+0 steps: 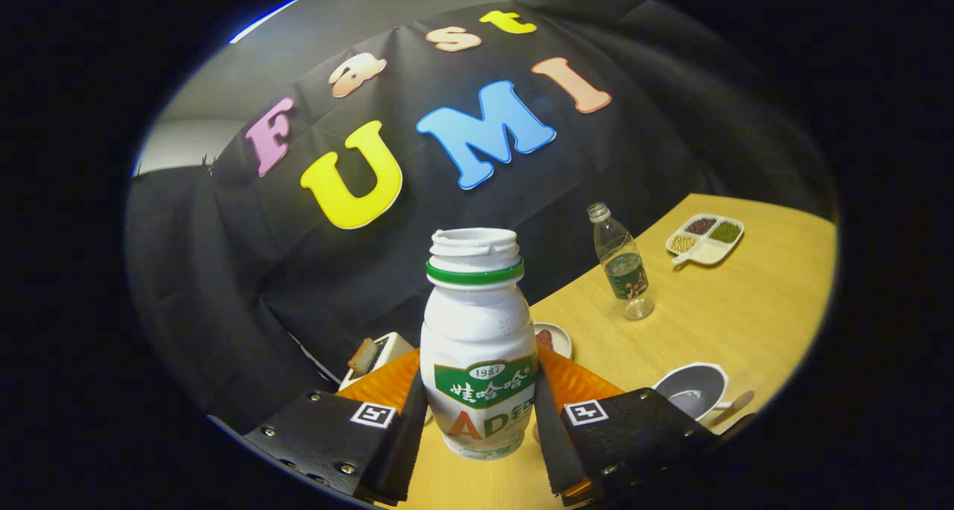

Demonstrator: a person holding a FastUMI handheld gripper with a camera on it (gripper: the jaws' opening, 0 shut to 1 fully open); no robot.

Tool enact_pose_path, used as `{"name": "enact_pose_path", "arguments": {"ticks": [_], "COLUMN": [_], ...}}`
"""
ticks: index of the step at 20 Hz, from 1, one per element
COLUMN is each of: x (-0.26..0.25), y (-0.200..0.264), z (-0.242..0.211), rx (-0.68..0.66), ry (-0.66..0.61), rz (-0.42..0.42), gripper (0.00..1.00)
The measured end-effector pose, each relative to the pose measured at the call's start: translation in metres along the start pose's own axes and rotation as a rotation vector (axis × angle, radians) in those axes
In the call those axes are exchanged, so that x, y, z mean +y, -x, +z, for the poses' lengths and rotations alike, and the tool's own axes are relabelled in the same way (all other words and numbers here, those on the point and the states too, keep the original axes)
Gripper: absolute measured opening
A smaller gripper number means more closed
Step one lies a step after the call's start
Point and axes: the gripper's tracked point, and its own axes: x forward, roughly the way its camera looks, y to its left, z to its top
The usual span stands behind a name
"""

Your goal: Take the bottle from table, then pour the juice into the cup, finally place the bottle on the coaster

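Note:
A white bottle (477,331) with a green neck ring, a green and orange label and an open mouth stands upright between my fingers. My gripper (479,413) is shut on the bottle, one finger pressing on each side of its lower body. The whole view is tilted, and the bottle's base seems to be off the wooden table (745,309). A grey cup (693,391) with a white rim sits to the right of the right finger, close by.
A clear plastic bottle (622,264) stands on the table beyond the fingers, to the right. Farther back is a white divided dish (706,238) with beans. A small white plate (555,338) and a white toaster (376,357) sit behind the held bottle.

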Motion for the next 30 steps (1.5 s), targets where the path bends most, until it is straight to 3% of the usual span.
{"name": "enact_pose_path", "arguments": {"ticks": [8, 14, 23, 30], "x": [0.036, 0.05, 0.018, -0.011], "y": [-0.011, -0.028, -0.061, -0.083], "z": [-0.034, -0.049, -0.063, -0.101], "rx": [-0.043, -0.052, -0.05, 0.019], "ry": [0.361, 0.477, 0.544, 0.567], "rz": [-0.03, -0.055, -0.099, -0.121], "gripper": [0.67, 0.68, 0.67, 0.68]}}
